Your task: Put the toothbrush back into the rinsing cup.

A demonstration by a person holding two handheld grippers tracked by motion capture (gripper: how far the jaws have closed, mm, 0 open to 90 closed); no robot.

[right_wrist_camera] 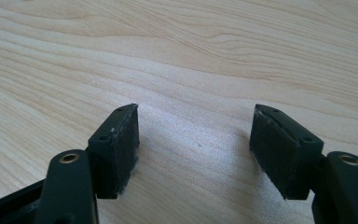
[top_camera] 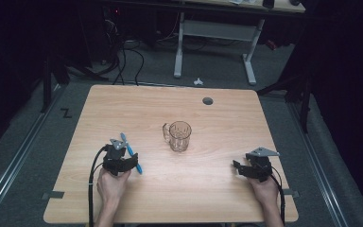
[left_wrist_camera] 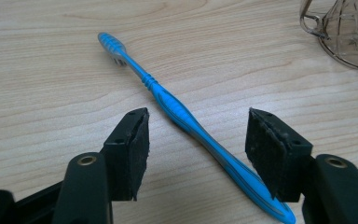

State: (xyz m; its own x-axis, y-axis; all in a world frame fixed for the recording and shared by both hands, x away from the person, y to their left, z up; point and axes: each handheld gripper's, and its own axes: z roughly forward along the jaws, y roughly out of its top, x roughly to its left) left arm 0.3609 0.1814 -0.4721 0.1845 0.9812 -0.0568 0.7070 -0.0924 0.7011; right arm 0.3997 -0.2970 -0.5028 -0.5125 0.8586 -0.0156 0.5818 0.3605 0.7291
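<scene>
On the wooden table (top_camera: 208, 189), a blue toothbrush (left_wrist_camera: 182, 114) lies slantwise between the wide-open left gripper (left_wrist_camera: 196, 135), untouched; the right gripper (right_wrist_camera: 193, 135) gapes empty.

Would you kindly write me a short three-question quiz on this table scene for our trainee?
1. True or false: the left gripper has closed its fingers on the blue toothbrush.
2. Which thing stands nearest the table's middle: A) glass mug, B) plate, C) bowl?
3. Fill in: the right gripper is open over bare ____.

Key: 1 false, the toothbrush lies between open fingers, seemingly untouched; 2 A; 3 wood.
</scene>
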